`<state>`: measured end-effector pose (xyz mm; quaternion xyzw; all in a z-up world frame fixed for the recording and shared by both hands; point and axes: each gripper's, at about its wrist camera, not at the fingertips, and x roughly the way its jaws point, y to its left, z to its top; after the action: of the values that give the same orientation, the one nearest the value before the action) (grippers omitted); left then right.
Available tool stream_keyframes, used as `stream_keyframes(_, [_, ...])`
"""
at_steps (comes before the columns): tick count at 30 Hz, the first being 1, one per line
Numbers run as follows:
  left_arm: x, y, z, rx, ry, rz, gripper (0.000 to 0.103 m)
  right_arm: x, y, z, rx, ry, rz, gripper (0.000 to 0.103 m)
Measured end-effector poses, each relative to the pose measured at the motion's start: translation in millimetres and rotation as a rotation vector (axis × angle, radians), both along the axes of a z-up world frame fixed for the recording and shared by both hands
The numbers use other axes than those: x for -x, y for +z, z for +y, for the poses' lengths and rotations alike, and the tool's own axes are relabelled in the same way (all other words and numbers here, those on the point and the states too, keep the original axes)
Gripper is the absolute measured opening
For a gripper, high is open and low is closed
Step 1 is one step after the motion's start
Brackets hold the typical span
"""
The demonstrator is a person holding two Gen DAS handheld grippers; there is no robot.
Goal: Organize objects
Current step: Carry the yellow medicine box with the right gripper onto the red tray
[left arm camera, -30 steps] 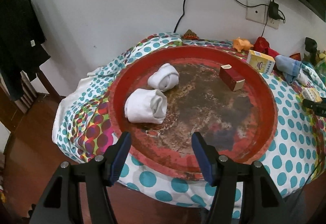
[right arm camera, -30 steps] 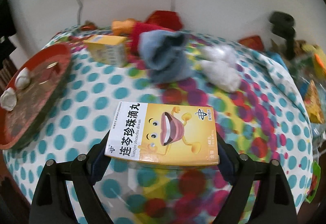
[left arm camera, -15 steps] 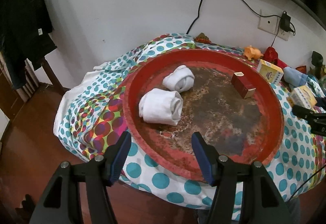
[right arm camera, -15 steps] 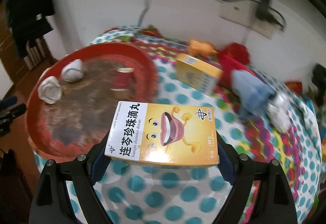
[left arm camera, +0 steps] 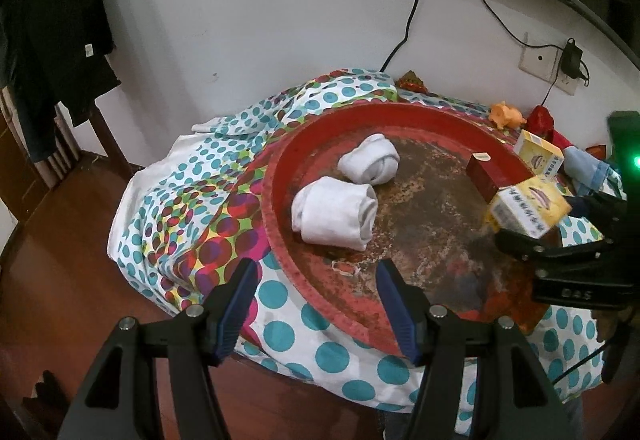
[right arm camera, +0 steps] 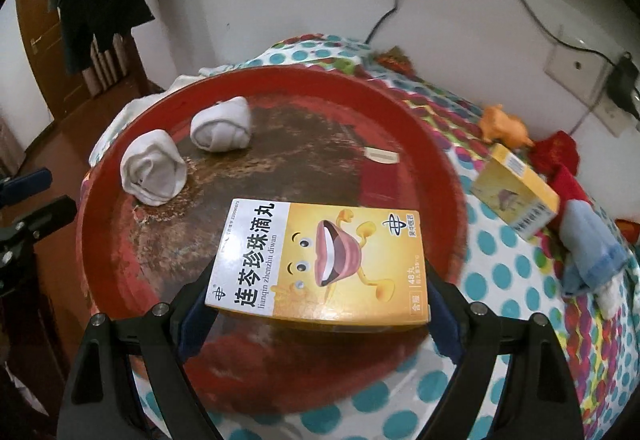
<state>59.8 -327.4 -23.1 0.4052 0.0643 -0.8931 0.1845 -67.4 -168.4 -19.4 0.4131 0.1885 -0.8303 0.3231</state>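
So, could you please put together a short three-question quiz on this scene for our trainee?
1. True or false: the right gripper is shut on the yellow medicine box.
2. How many rolled white socks lie in the red tray? A) one B) two C) three
3. Fill in: the left gripper is open and holds ____.

Key:
1. True; the box sits between its pads, over the tray.
2. B: the nearer rolled sock and the farther rolled sock.
3. Nothing; only the tray rim and the dotted tablecloth show between its fingers.
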Motion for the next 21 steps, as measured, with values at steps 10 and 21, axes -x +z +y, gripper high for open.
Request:
stream_keyframes(10, [1,-5,-5,-0.024,0.009,-0.014,0.063,20,-11,-46,-0.017,0.011,-0.067,0.087])
stream_keyframes(21, [3,-8,-4,-0.041,-0.004,-0.021,0.063,26,-22,-72,-0.055,0.031,-0.091,0.087])
